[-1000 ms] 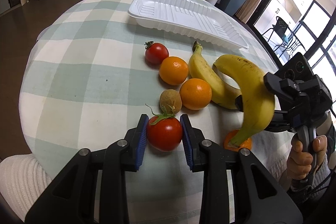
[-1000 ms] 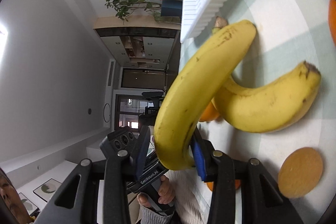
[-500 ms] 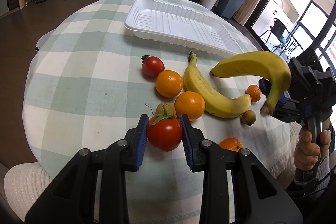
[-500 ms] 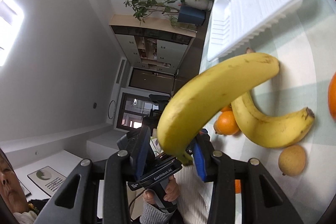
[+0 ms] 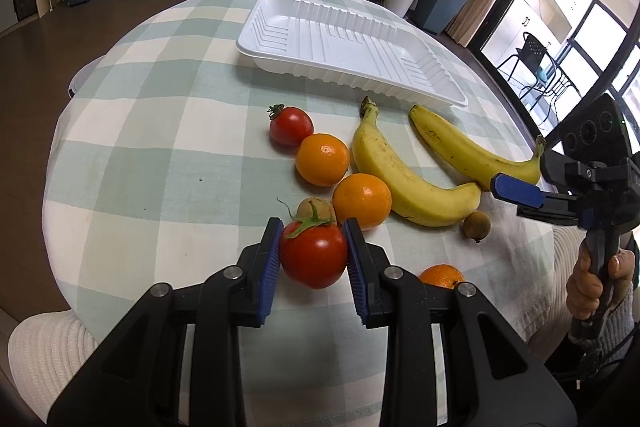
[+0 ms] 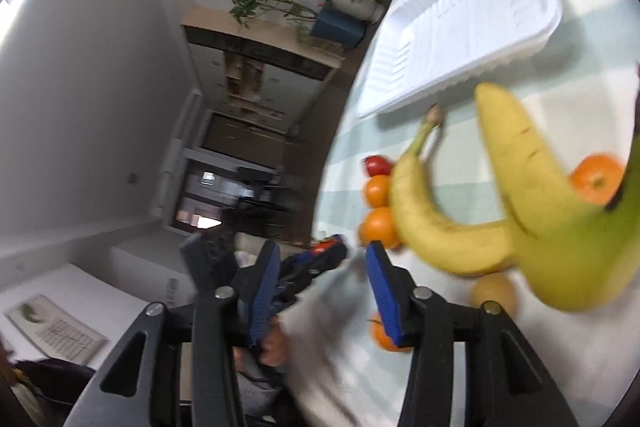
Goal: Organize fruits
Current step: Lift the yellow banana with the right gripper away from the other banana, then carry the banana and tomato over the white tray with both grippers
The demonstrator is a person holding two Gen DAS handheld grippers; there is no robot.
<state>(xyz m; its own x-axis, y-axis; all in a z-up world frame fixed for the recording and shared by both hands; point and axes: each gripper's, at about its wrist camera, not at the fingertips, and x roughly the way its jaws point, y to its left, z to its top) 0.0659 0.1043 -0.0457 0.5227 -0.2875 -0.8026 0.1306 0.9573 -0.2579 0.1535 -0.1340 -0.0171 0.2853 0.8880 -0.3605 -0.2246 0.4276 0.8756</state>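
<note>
Checked tablecloth held loose fruit; left gripper clamped a tomato that might bruise, while right gripper, opening emptily, had freed a banana that might roll.

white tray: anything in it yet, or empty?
Empty. The white tray shows only bare ribbed floor; both bananas, the oranges and tomatoes are outside it, on or over the checked cloth.

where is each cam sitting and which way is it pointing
Left wrist: on the left gripper, tilted down over the table toward the white tray; its fingers clamp a tomato, and the right gripper shows with a hand.
Right wrist: on the right gripper, rolled sideways, looking across the table; fingers opening, nothing between them.
Shared: tray, two bananas, oranges.
</note>
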